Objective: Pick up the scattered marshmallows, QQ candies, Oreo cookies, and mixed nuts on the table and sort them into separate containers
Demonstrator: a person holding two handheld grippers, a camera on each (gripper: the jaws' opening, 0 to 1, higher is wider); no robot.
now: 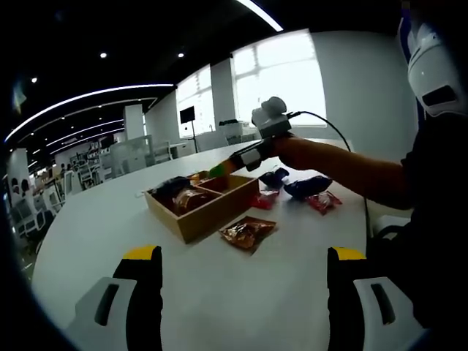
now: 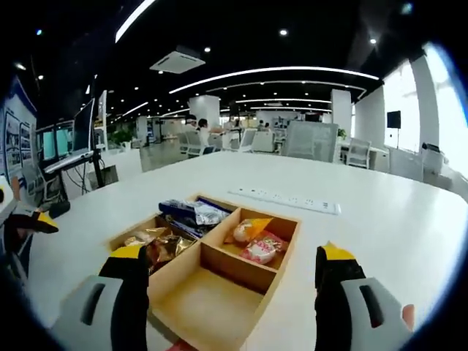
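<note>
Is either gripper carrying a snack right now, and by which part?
No. The left gripper and right gripper both stand open with nothing between the jaws; the right one hovers over the divided wooden box.

no text, label, brand or number can be read in either view. the snack packets [image 1: 248, 232] lying on the white table [image 1: 219, 292] and those in the wooden box [image 2: 219, 270] carry printing, but it is too small and blurred to make out. the boards on the wall [image 2: 16, 139] at the edge of the right gripper view show only vague coloured patches, and the long white strip [image 2: 285, 199] on the table has no legible marks.
</note>
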